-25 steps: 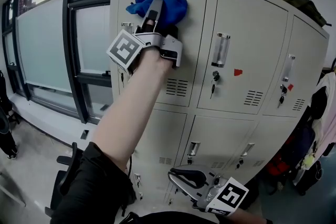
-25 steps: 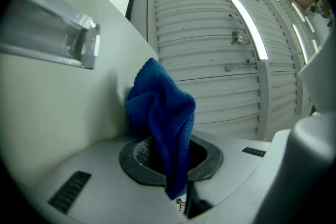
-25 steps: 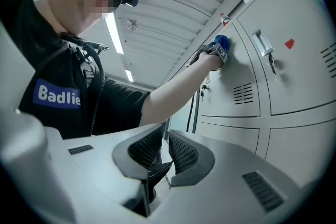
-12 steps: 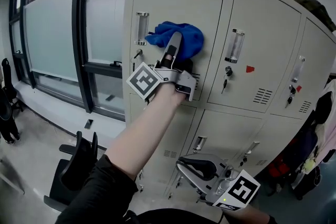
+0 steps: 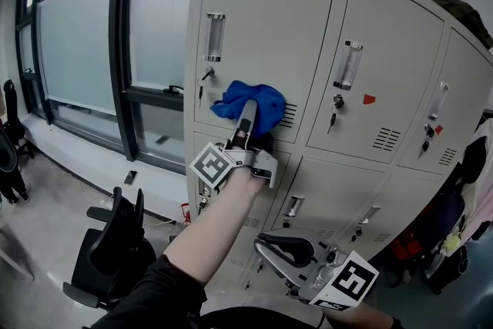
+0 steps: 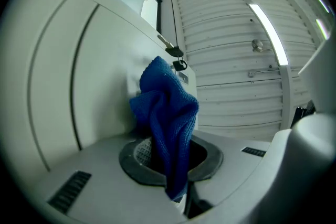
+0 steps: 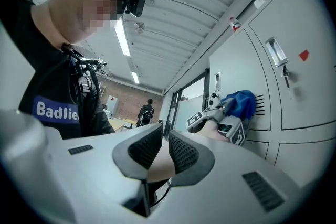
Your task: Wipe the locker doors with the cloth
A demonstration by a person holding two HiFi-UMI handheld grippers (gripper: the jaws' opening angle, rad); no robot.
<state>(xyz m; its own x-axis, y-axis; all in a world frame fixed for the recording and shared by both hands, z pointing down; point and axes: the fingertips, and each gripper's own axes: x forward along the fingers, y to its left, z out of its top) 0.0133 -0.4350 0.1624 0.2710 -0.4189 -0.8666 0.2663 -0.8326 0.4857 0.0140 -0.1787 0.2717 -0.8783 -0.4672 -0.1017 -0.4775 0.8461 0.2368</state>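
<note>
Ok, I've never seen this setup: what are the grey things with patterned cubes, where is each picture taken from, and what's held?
There's no robot here. A person holds a two-fingered gripper in each hand; the cubes are part of them. One picture comes from a camera on the person's head, looking down; the other two from cameras riding on the grippers. The left gripper is shut on a blue cloth and presses it against the top-left locker door, by its vent slots. The right gripper hangs low, fingers close together, holding nothing.
</note>
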